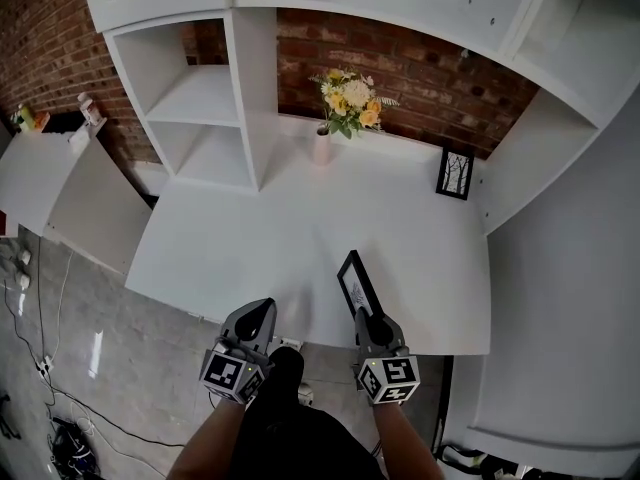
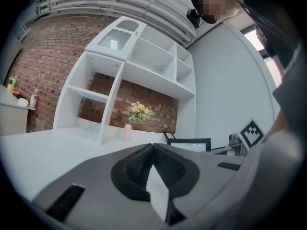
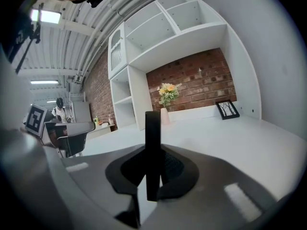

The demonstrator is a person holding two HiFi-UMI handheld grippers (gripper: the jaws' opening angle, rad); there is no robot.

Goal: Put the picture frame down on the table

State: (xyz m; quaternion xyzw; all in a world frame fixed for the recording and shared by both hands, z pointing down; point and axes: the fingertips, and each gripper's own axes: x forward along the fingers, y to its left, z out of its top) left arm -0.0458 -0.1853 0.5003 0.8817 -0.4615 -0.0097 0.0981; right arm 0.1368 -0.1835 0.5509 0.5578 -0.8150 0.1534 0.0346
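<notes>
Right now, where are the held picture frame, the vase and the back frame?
held picture frame (image 1: 357, 284), head view, middle of its face
vase (image 1: 322, 147), head view, its body
back frame (image 1: 455, 173), head view, middle of its picture

Picture frame (image 1: 355, 283) near table (image 1: 250, 238) front edge, vase (image 1: 321, 148) behind (flowers (image 1: 350, 98) in it)

No word, number or brand can be read. The left gripper (image 1: 260, 313) and right gripper (image 1: 363, 318) carry cubes (image 1: 232, 373) bearing only black-and-white square markers, not letters. The frame (image 1: 356, 283) shows no lettering, and the bottle (image 1: 89, 106) label is too small to read.
</notes>
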